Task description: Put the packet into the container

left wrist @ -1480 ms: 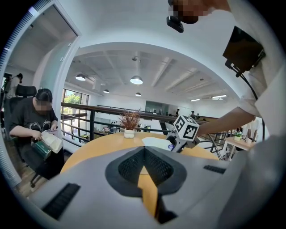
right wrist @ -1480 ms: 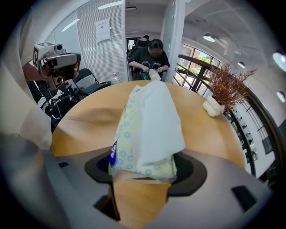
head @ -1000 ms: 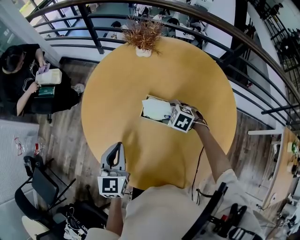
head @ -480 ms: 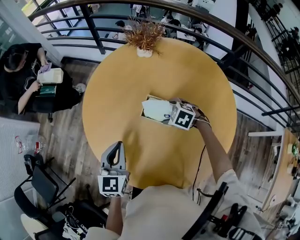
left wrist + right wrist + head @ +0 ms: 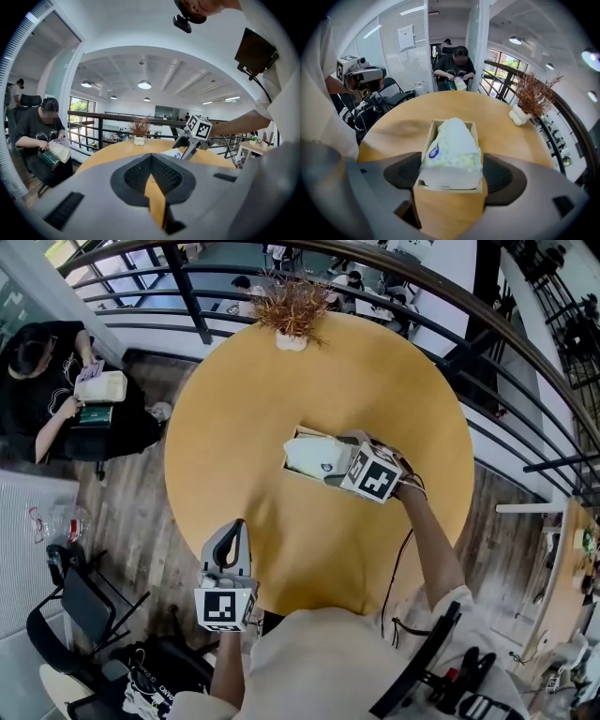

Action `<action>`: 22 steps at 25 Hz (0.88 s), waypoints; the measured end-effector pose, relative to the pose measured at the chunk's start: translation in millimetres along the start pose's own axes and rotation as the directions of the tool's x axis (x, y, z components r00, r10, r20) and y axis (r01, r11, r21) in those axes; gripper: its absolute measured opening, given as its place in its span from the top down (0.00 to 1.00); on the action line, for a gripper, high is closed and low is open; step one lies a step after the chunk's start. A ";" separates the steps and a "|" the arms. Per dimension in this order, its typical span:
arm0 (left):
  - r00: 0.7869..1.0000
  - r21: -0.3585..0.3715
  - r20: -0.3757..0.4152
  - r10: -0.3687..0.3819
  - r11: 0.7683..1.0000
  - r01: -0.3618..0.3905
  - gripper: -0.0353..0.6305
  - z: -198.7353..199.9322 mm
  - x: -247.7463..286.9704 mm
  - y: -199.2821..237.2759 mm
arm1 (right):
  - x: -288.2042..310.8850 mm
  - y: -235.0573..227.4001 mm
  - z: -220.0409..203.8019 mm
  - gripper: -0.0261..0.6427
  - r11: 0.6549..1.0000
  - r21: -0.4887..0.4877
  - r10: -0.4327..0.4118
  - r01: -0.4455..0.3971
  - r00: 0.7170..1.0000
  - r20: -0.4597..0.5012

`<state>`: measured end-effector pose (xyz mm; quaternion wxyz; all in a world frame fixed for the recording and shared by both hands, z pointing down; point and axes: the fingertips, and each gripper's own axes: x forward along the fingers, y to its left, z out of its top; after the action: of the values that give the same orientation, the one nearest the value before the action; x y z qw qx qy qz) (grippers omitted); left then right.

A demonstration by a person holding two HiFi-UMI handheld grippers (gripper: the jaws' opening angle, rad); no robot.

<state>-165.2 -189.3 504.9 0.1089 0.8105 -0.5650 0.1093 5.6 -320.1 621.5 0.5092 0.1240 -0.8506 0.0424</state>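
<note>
Cream short-sleeved shirt (image 5: 319, 667), loose. A thin black cable (image 5: 399, 563) runs along the right forearm. A black strap (image 5: 419, 660) crosses the shirt (bag or harness, can't tell). The left gripper (image 5: 235, 525) and right gripper (image 5: 334, 465) have light grey shells and dark mesh-textured pads (image 5: 137, 176). Each carries a white cube with black square markers: left cube (image 5: 225, 608), right cube (image 5: 376, 476).
</note>
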 end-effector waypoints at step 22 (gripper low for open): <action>0.999 0.019 0.020 -0.037 0.999 0.036 0.94 4.3 0.7 -16.9 | -59.8 -12.1 15.7 0.73 0.958 0.235 -0.228 0.162 0.931 0.286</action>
<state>-148.9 -185.5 500.2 0.0976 0.8227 -0.5502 0.1041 22.2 -324.9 560.9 0.3554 0.2658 -0.8941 0.0598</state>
